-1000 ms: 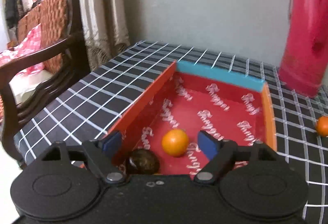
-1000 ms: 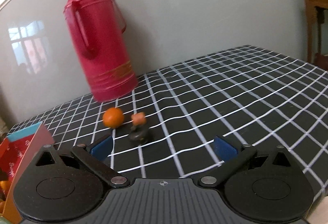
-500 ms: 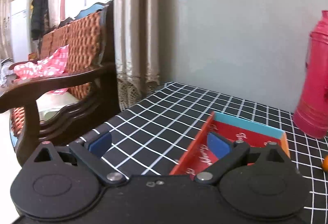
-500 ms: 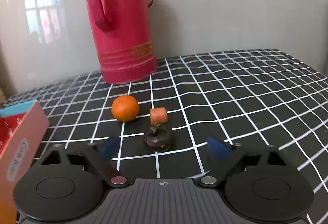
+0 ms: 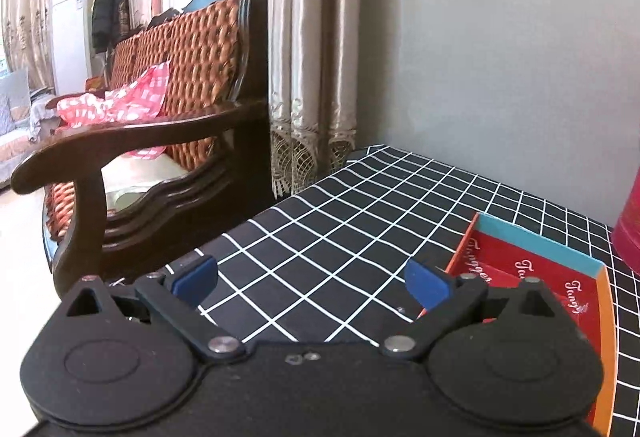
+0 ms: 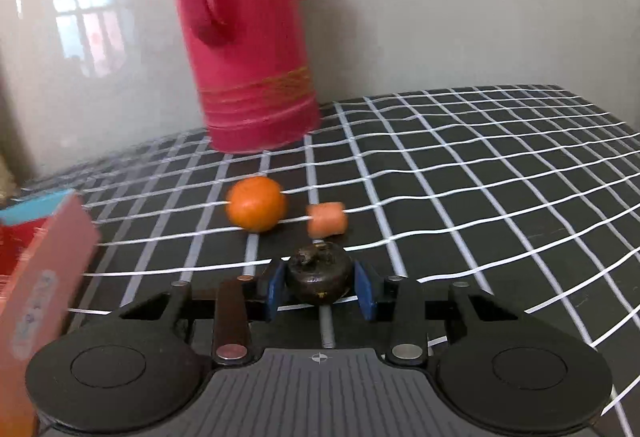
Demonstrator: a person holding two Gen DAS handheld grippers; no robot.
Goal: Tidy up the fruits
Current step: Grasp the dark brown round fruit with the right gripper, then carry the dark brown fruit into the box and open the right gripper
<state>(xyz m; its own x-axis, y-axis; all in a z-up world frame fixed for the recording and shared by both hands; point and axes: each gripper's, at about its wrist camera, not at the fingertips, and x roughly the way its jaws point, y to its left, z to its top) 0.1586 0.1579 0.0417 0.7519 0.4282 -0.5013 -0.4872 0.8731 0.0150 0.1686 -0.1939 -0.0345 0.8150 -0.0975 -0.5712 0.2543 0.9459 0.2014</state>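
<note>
A: Where is the fruit at this moment?

B: A dark round fruit [image 6: 319, 279], almost black with a stubby top, sits on the checked tablecloth [image 6: 480, 173] right between the blue pads [image 6: 365, 291] of the right gripper [image 6: 320, 289]. Its jaws have just been closing, and both pads now press against the fruit's sides, so it is clamped on it.

A: And the other pieces?

B: Just beyond that gripper's tips lies a small orange chunk [image 6: 327, 218], close behind the dark fruit. To the left of the chunk, and a little further out, rests a round orange [image 6: 256, 203]. The two are near each other but apart.

A: What stands past them?

B: A tall red thermos [image 6: 248, 49] with a handle, upright at the back against the grey wall [image 6: 460, 5]. Off to the gripper's left is the corner of the red box [image 6: 48, 237] with its blue edge; the view there is blurred.

A: The other hand?

B: The left gripper [image 5: 310, 279] has its jaws spread wide, nothing between the pads, only bare checked cloth ahead of them. The red box [image 5: 532, 269] lies ahead and to its right, partly behind the right finger. Its inside is mostly hidden, so I cannot tell what it holds. Further left of that gripper stands a dark wooden bench [image 5: 132, 141] with a woven back, and curtains [image 5: 312, 49] hang beside the wall.
</note>
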